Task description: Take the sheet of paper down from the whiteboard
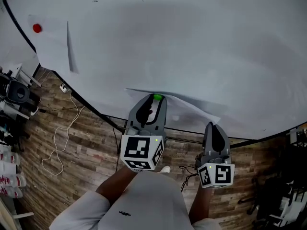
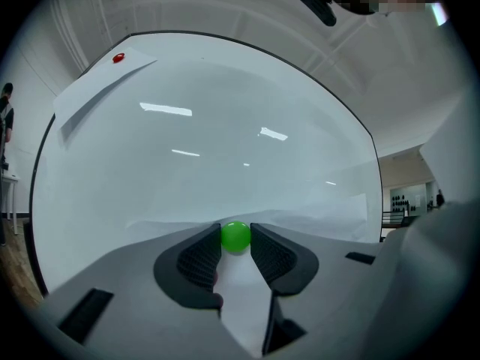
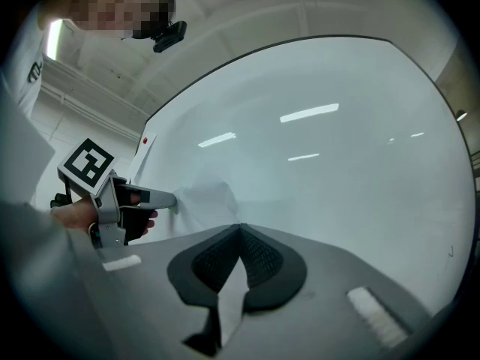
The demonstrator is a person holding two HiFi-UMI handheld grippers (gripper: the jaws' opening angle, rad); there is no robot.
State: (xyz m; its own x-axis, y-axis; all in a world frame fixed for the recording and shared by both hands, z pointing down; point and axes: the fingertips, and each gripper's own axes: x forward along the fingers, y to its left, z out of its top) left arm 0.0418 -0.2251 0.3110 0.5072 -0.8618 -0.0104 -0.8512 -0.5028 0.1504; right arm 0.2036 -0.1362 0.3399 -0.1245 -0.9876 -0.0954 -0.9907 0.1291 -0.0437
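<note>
The left gripper (image 2: 235,231) has its jaws closed to a narrow gap around a green magnet (image 2: 235,237), the ribbed pads touching the little ball on both sides. The magnet sits against the top edge of the sheet of paper (image 1: 188,107), low on the whiteboard (image 1: 192,47) near its bottom rim. The right gripper (image 3: 241,229) has its jaws brought together at the tips, with a white strip of the sheet pinched between the pads; in the head view it meets the paper at the lower right corner. The sheet does not lie flat – it bulges and creases between the two grippers. Both grippers point level at the board, the left one higher and just beside the right. Well apart, at the board's upper left, a second sheet (image 1: 53,47) hangs under a red magnet (image 1: 37,28), one side lifted off the surface. Below the board lies a wooden floor (image 1: 91,152) with a white cable (image 1: 57,143) looped across it.
</note>
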